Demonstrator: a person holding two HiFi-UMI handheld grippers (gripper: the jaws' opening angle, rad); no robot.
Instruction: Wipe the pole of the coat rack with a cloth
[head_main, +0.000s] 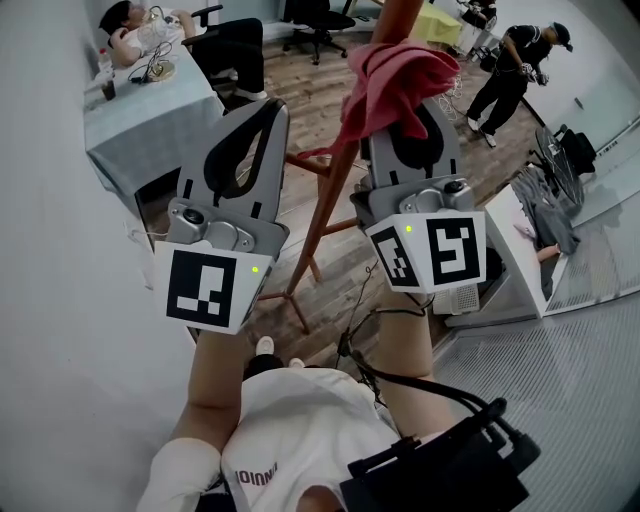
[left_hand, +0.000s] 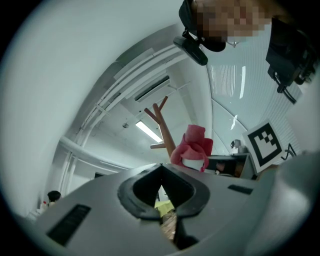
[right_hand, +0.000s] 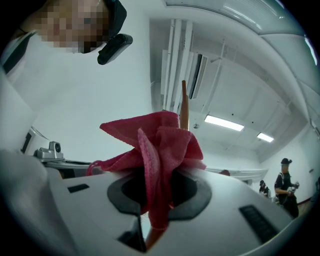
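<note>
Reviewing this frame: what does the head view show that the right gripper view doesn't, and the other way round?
Head view only: the left gripper, shut with nothing in it, and the coat rack's splayed legs on the wood floor.

Right gripper view only: the ceiling lights and the head camera worn by the person.

Both: the right gripper shut on the red cloth, which is bunched against the pole.
</note>
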